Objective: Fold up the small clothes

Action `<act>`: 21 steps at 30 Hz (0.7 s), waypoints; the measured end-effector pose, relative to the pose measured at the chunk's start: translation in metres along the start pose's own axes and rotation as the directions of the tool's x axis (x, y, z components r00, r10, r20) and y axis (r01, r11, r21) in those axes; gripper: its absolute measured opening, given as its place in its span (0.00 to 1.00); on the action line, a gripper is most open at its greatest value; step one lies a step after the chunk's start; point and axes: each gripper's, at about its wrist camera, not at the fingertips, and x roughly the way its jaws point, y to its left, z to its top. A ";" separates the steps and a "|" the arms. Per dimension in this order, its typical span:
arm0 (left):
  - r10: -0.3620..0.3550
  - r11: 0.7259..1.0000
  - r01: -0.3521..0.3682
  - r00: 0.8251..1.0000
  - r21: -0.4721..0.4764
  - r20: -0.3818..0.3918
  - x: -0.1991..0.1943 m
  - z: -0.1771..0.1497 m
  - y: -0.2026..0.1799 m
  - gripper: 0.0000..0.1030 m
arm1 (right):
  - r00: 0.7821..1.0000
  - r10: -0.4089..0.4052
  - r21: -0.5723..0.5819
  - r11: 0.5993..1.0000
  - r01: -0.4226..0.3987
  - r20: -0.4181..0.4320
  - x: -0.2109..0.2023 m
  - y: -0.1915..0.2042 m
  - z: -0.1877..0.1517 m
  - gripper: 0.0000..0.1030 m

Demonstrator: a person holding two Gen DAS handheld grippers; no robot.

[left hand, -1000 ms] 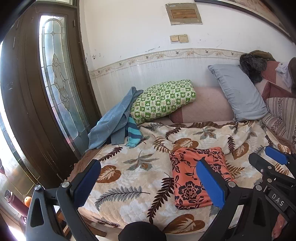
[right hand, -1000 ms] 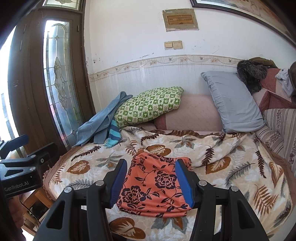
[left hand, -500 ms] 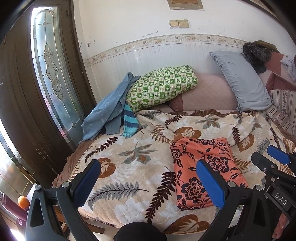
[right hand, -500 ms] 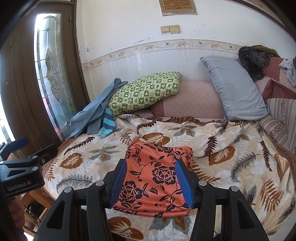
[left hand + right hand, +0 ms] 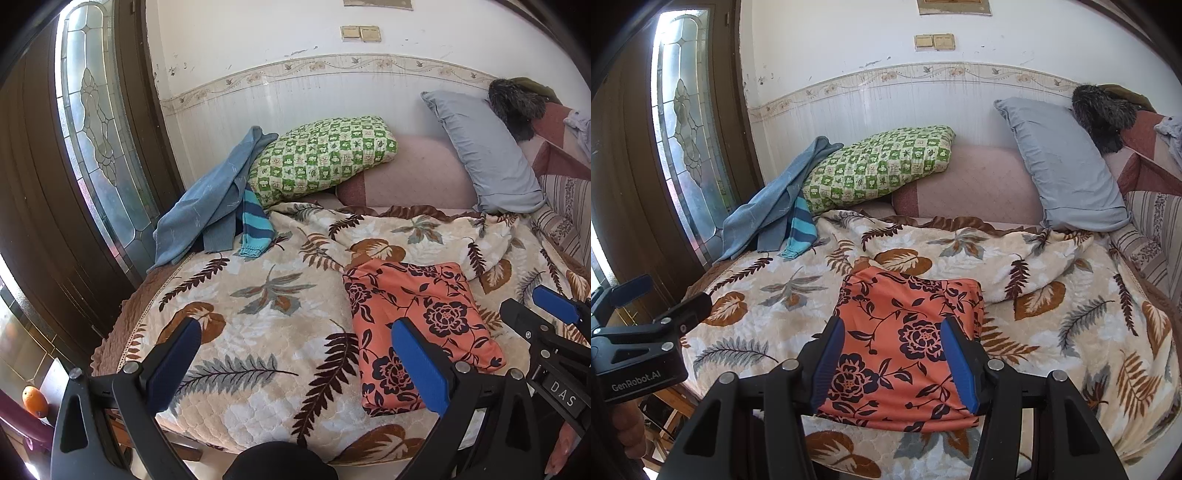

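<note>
An orange garment with dark flowers (image 5: 413, 325) lies folded into a rectangle on the leaf-print blanket (image 5: 258, 332); it also shows in the right wrist view (image 5: 905, 343). My left gripper (image 5: 295, 365) is open and empty above the blanket, left of the garment. My right gripper (image 5: 894, 362) is open and empty, held just above the garment's near half. It also shows at the right edge of the left wrist view (image 5: 535, 317). A blue garment with a striped sleeve (image 5: 218, 206) lies crumpled at the far left.
A green checked pillow (image 5: 321, 155) and a grey pillow (image 5: 484, 151) lean on the back wall. A dark door with a glass panel (image 5: 96, 140) stands left of the bed. More clothes (image 5: 1108, 110) pile at the far right.
Both grippers have moved forward and a little down toward the bed, so the orange garment looks larger and nearer. Both stay open; the garment has not moved.
</note>
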 end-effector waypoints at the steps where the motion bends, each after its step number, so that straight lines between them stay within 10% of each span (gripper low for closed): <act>1: 0.001 1.000 -0.001 1.000 -0.005 -0.002 0.001 -0.001 0.003 0.99 | 1.000 0.001 -0.006 1.000 -0.001 -0.002 0.001 0.003 0.000 0.56; 21: 0.013 0.998 -0.015 0.999 -0.055 -0.033 0.025 -0.010 0.042 0.99 | 0.999 0.028 -0.071 0.997 -0.031 -0.037 0.026 0.046 0.002 0.56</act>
